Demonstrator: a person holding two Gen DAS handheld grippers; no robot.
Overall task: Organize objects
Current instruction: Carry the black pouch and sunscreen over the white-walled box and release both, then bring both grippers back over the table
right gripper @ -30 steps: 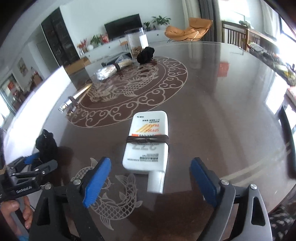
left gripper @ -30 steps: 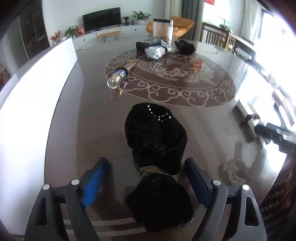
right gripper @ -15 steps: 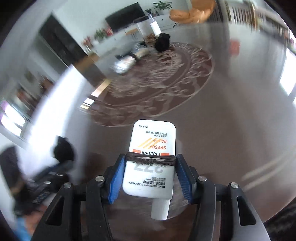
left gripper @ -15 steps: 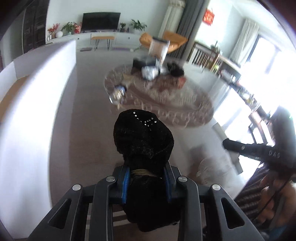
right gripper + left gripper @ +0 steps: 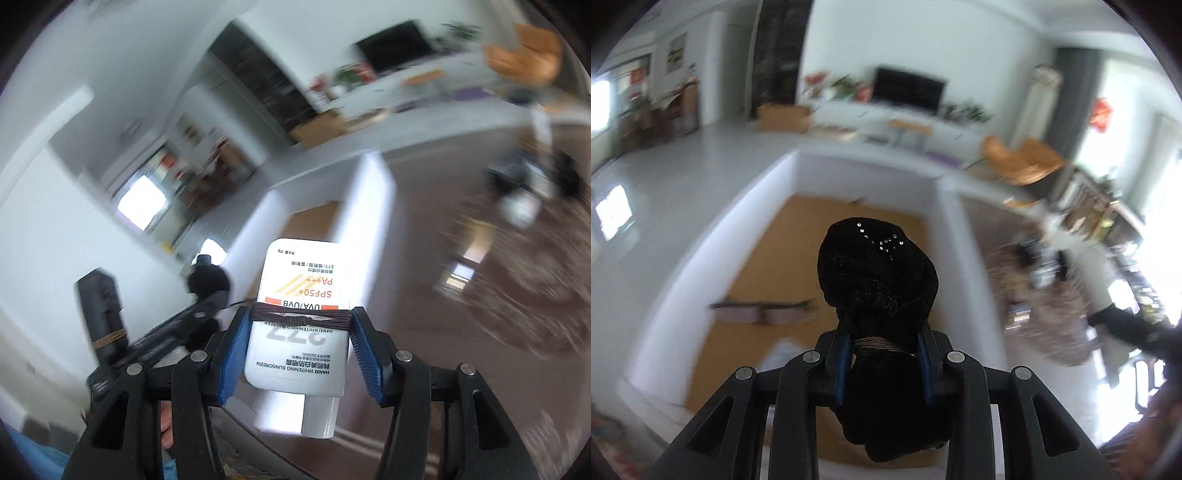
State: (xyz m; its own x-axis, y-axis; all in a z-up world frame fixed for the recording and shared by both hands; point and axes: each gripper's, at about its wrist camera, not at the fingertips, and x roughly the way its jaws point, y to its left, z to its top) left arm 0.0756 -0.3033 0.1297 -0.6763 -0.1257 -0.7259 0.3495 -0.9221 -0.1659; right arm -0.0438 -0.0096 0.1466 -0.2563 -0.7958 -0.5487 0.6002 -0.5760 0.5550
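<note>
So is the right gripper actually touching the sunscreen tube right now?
Touching. The right wrist view shows the right gripper with both blue pads pressed against the sides of the sunscreen tube, at its string band.

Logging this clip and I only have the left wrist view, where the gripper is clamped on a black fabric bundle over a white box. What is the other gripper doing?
Observer: The right gripper is shut on a white sunscreen tube, cap toward the camera.
Operator: Anything on the tube?
Observer: A dark thread is wound around its middle, right where the blue pads press.
Operator: Does that view show my side?
Observer: Yes, the left gripper shows at lower left with the black bundle, blurred by motion.
</note>
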